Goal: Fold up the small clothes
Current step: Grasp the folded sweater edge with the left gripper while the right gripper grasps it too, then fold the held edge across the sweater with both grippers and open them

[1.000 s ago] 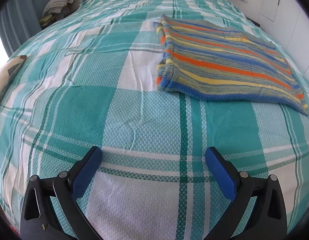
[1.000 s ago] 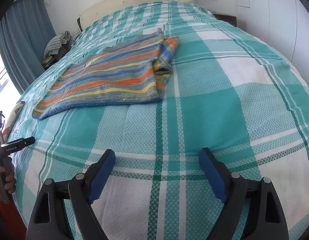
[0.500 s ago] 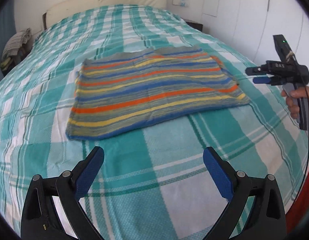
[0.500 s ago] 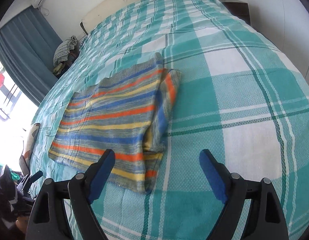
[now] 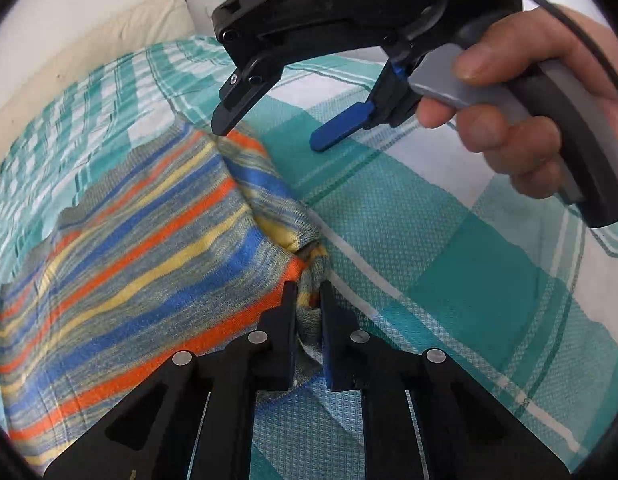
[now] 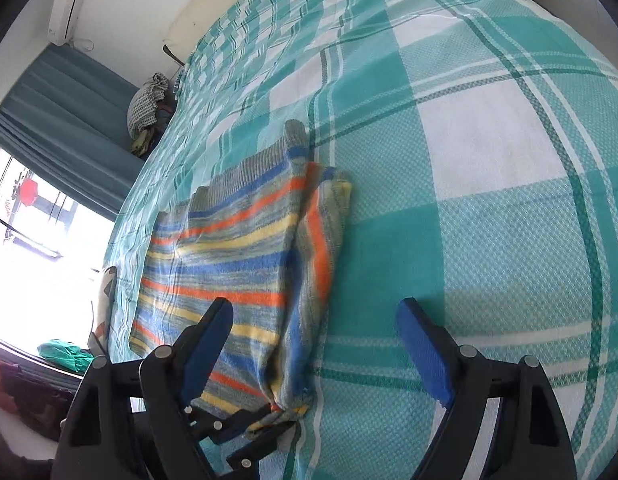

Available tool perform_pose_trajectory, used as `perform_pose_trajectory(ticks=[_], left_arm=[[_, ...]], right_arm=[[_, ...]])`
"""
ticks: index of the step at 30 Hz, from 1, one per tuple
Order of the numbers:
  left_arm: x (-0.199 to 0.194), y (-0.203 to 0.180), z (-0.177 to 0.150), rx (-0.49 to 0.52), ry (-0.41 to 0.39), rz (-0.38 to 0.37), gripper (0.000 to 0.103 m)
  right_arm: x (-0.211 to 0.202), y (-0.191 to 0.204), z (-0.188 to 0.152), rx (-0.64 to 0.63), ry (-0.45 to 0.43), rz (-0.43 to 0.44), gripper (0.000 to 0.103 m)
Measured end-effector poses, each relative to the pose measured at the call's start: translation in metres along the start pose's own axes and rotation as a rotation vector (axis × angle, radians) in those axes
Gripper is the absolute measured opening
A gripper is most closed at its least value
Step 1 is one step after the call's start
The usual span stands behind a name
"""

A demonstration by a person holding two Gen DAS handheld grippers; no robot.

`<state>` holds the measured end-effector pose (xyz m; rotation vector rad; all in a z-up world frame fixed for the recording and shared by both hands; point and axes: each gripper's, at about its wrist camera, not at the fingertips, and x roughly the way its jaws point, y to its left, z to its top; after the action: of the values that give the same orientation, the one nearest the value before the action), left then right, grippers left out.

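Striped knit garment [image 5: 141, 248] lies flat on the bed [image 5: 449, 248], partly folded, one side doubled over. Left hand-held gripper [image 5: 309, 300] is clamped on the garment's near corner. Right hand-held gripper [image 6: 315, 344] stands apart, empty, over the garment's doubled edge. Judged soft, light, limp: will sag, so take the far corner too. Layers inside the pinch are hidden; garment type unclear.

White letters "DAS" on the black body of the right gripper [image 5: 293, 120].
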<state>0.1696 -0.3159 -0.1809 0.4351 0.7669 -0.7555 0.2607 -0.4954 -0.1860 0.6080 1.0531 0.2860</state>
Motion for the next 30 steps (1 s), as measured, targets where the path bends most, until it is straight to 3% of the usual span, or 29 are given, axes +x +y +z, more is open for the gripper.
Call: perform_pose_trajectory(ticks=[3,5,6,7,10,14,19,22,24,25,26,27,29,30], left_arm=[[-0.019,0.016,-0.004,-0.076,-0.068,-0.039,0.008],[-0.032,0.028,-0.006,-0.124,-0.094,-0.050,0.008],[-0.039,0.035,-0.008,-0.159,-0.109,-0.054,0.008],[-0.046,0.046,-0.009,-0.197,-0.123,-0.055,0.008],[-0.082,0.089,-0.020,-0.349,-0.172,-0.056,0.008],[-0.133,0.154,-0.058,-0.575,-0.214,-0.020,0.008],[-0.148,0.220,-0.117,-0.774,-0.164,0.065,0.008],[-0.134,0.244,-0.141,-0.821,-0.088,0.110,0.011],[-0.123,0.258,-0.158,-0.853,0.001,0.166,0.024],[-0.124,0.263,-0.167,-0.877,0.024,0.167,0.026],[-0.130,0.267,-0.175,-0.910,0.011,0.131,0.028],[-0.142,0.273,-0.183,-0.941,-0.011,0.107,0.032],[-0.164,0.273,-0.190,-0.954,-0.047,0.151,0.067],[-0.173,0.272,-0.192,-0.943,-0.086,0.169,0.072]], right_arm=[[0.032,0.003,0.029,0.069,0.014,0.031,0.083],[0.053,0.015,0.043,0.094,0.048,0.075,0.053],[0.060,0.024,0.047,0.089,0.052,0.017,0.015],[0.065,0.033,0.049,0.082,0.051,-0.040,0.011],[0.065,0.075,0.057,0.016,0.021,-0.058,0.011],[0.071,0.161,0.062,-0.134,0.004,0.009,0.011],[0.144,0.259,0.048,-0.255,0.083,0.022,0.011],[0.192,0.295,0.034,-0.289,0.105,0.006,0.012],[0.219,0.304,0.022,-0.283,0.121,0.029,0.026],[0.229,0.304,0.018,-0.248,0.151,0.058,0.048],[0.232,0.301,0.015,-0.198,0.156,0.095,0.055],[0.227,0.298,0.012,-0.150,0.131,0.147,0.057],[0.205,0.290,0.006,-0.116,0.076,0.220,0.057],[0.191,0.288,0.002,-0.139,0.054,0.212,0.057]])
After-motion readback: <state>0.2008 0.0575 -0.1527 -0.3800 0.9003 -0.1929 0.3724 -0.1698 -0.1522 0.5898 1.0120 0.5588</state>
